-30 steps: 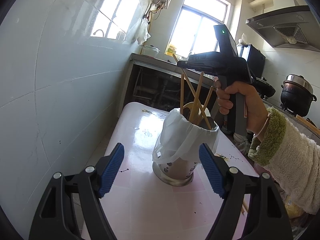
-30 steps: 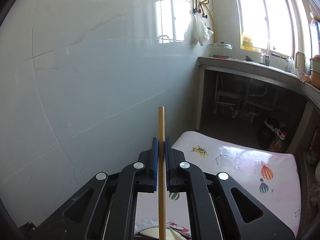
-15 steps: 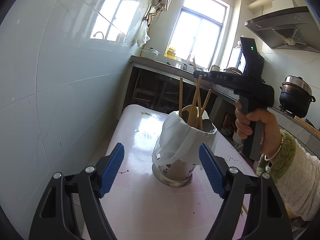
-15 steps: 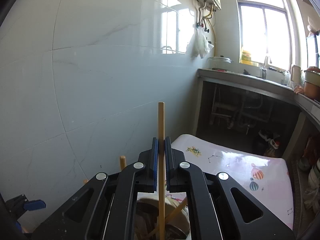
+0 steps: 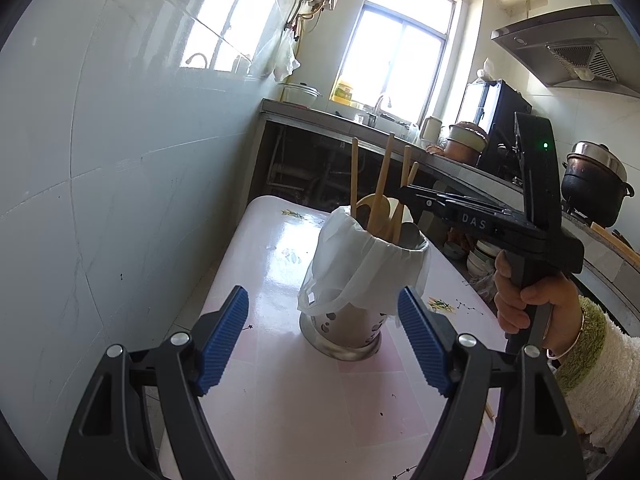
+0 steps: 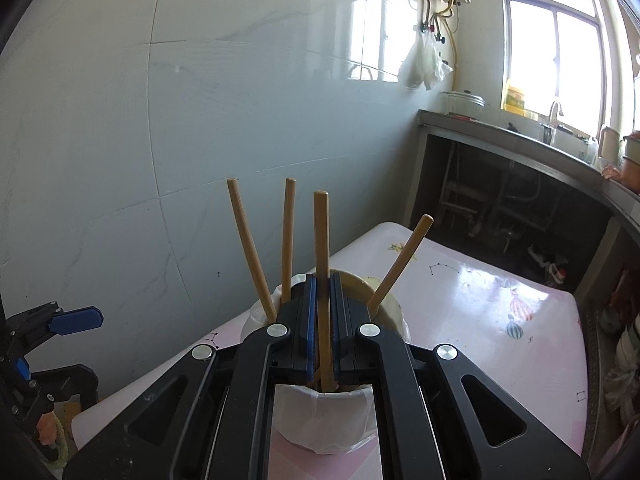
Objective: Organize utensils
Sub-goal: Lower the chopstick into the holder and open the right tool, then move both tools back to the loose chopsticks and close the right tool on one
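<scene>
A metal utensil holder [image 5: 340, 330] lined with a white plastic bag stands on the table between the tips of my left gripper [image 5: 322, 340], which is open and apart from it. Several wooden chopsticks [image 5: 354, 176] and a wooden spoon [image 5: 370, 202] stick up out of it. My right gripper [image 6: 321, 300] is shut on one upright chopstick [image 6: 321, 236] directly over the holder [image 6: 324, 420], with the stick's lower end down inside the rim. In the left wrist view the right gripper [image 5: 406, 196] reaches in from the right, held by a hand [image 5: 528, 300] in a fluffy sleeve.
The table [image 5: 276, 248] has a glossy pink-and-white cover and runs along a tiled wall [image 5: 120, 160] on the left. A counter with a sink [image 5: 380, 120] crosses the back. Pots [image 5: 592, 188] stand at the right. A loose stick [image 5: 489, 416] lies near the table's right edge.
The right gripper has come down and toward the holder with its chopstick, whose lower end now sits inside the rim. The left gripper has stayed put.
</scene>
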